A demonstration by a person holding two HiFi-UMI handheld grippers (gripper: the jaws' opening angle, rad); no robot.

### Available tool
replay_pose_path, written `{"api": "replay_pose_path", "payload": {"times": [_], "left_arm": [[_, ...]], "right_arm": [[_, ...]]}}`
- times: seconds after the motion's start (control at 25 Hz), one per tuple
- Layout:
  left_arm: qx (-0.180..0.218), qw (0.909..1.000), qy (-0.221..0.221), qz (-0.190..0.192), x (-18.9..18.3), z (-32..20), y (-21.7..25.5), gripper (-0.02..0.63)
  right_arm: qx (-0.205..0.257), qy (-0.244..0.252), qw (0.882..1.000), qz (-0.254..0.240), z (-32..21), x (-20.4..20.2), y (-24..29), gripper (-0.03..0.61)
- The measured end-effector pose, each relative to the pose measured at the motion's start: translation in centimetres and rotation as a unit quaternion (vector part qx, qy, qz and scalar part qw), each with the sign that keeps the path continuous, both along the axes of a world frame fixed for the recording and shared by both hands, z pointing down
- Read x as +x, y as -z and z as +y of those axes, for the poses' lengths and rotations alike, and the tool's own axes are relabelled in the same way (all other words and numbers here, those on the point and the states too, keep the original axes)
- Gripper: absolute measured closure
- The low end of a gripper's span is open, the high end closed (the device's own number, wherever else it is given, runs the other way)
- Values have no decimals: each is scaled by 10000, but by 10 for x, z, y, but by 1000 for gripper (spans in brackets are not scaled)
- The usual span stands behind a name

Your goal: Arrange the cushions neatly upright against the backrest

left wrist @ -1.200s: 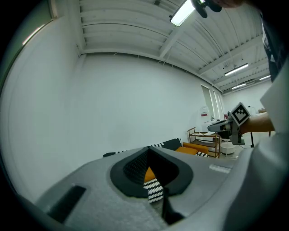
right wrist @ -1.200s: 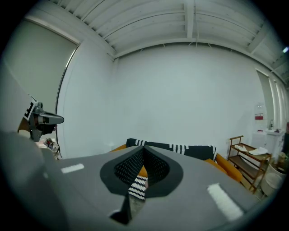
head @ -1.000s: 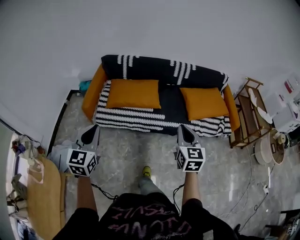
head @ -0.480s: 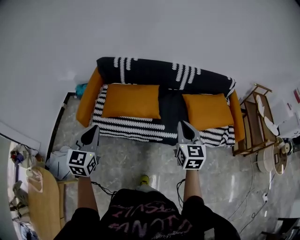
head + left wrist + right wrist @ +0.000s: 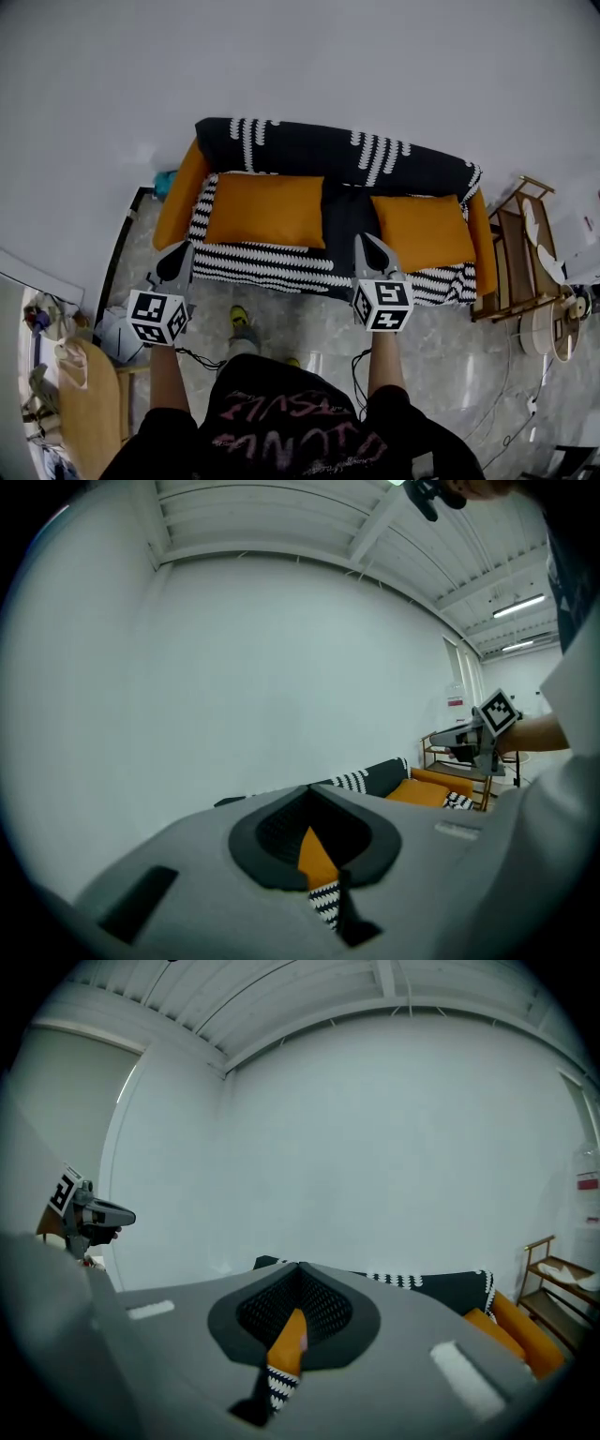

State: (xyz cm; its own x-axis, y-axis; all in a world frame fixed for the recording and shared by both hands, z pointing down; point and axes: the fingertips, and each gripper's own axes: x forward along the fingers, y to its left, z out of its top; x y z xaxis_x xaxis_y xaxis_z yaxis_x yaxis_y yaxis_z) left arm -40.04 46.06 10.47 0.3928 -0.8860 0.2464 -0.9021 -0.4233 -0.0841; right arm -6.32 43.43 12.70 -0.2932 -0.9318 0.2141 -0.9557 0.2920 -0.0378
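A sofa under a black-and-white patterned cover, with orange arms, stands against the wall, its backrest (image 5: 328, 150) at the far side. Two orange cushions lie flat on the seat: the left cushion (image 5: 265, 208) and the right cushion (image 5: 419, 232). My left gripper (image 5: 181, 250) hovers at the sofa's front left edge, shut and empty. Between the two cushions, my right gripper (image 5: 363, 242) reaches over the front edge, also shut with nothing in it. In the left gripper view the closed left gripper (image 5: 311, 791) hides most of the sofa; the right gripper view shows the same of the right gripper (image 5: 298, 1267).
A wooden side rack (image 5: 520, 244) stands just right of the sofa, with a round white object (image 5: 539, 328) beside it. A wooden table (image 5: 89, 403) and clutter sit at the lower left. The person's foot (image 5: 239, 319) is on the marbled floor before the sofa.
The person has stepped toward the sofa. Both grippers moved forward from over the floor to the sofa's front edge, still shut. The cushions have not moved.
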Motion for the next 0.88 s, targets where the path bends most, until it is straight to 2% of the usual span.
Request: {"api": "replay_pose_path", "payload": {"times": [0.2,0.4,0.64,0.8,0.88], "left_arm": [[-15,9999,-140,-20,0,-46,-5,607],[-122,9995,-297,-21,-10,-101,-16,606],[-445,9980,-460,1,-35,-186,-40,606],[-696,9962,-512,88,-59,-245,-60,606],[-857,9951,-458,190,-74,-275,-73,606]], "right_arm": [[-31,-170,9998,-139,-40,2,-8,568],[-188,-259,9995,-44,-83,-9,-23,566],[-497,-406,9979,118,-155,-32,-41,566],[-492,-374,9979,-181,-205,-60,-43,568],[-567,-402,9975,-116,-230,-72,-46,568]]}}
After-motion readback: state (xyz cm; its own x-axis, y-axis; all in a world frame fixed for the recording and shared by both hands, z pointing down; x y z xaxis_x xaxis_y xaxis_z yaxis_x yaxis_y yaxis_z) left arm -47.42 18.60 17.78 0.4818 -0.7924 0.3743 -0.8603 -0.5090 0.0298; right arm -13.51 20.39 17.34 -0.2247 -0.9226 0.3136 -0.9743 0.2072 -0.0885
